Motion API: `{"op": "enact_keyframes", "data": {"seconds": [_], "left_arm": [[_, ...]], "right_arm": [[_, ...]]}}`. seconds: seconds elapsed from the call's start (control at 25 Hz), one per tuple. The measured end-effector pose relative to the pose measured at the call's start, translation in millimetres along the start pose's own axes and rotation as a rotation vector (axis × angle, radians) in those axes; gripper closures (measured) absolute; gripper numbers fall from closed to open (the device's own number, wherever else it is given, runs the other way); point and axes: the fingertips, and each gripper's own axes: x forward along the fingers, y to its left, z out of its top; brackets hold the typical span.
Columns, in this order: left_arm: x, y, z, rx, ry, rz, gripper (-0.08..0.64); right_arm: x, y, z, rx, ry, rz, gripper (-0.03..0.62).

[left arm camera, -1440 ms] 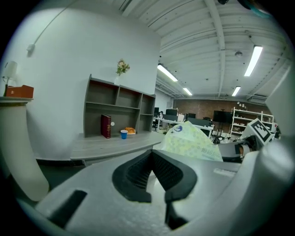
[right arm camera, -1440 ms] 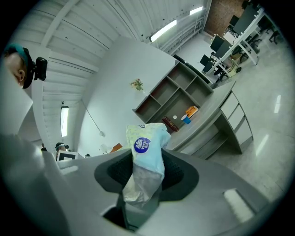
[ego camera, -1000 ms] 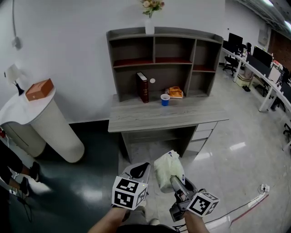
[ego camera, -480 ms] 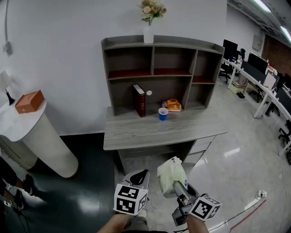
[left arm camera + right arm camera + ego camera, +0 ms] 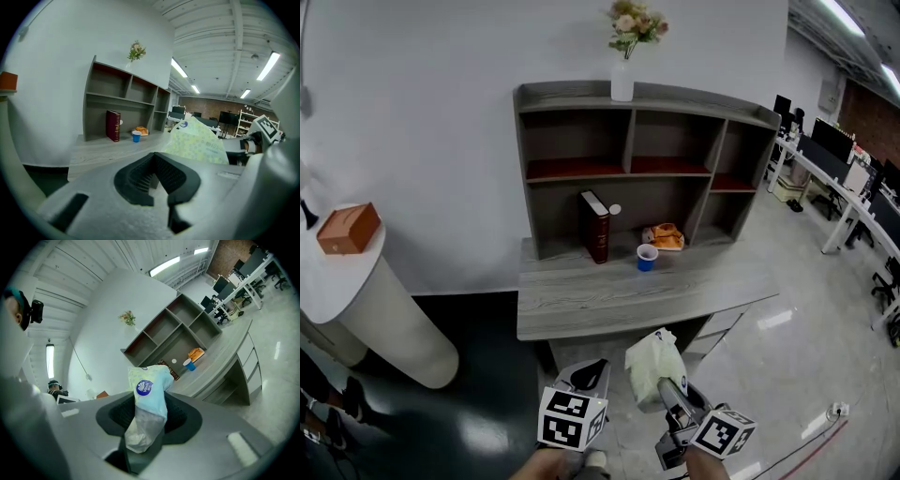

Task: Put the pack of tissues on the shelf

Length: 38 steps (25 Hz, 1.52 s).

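A pale green and blue pack of tissues [image 5: 653, 361] sticks up out of my right gripper [image 5: 662, 382], which is shut on its lower end. In the right gripper view the pack [image 5: 149, 397] stands between the dark pads. My left gripper [image 5: 587, 371] hangs beside it on the left, shut with nothing in it; its own view shows the pads [image 5: 176, 180] together and the pack [image 5: 201, 143] off to the right. The grey shelf unit [image 5: 630, 171] stands on a grey desk [image 5: 609, 302] ahead, beyond both grippers.
On the desk under the shelf are a dark red book [image 5: 596, 225], a blue cup [image 5: 647, 257] and an orange packet [image 5: 664, 236]. A vase of flowers [image 5: 623, 77] tops the shelf. A white round stand [image 5: 366, 300] with a brown box [image 5: 342, 230] is at left. Office desks [image 5: 853, 178] line the right.
In the head view the desk and shelf have grown and come closer to the grippers. Both grippers stay low in the picture, the right one still holding the pack.
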Motion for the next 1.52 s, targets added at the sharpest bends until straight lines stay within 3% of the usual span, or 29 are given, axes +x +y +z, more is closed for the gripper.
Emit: {"op": "enact_keyframes", "data": {"seconds": [0.32,0.6,1.2,1.52], "left_arm": [[19,41,1,-0.017,0.037,-0.022,0.563],[42,54,-1,-0.035,0.069,-0.027,0.563],[117,78,70,-0.023,0.004,0.102,0.563],[131,92,95,0.000,-0.016,0.189,0.563]], "right_arm": [[45,-5,1,0.008,0.013,-0.036,0.443],[71,-17,15,0.028,0.017,-0.032,0.443],[147,-42,96,0.024,0.050,0.150,0.443],[177,-48,126,0.028,0.083,0.243,0.443]]}}
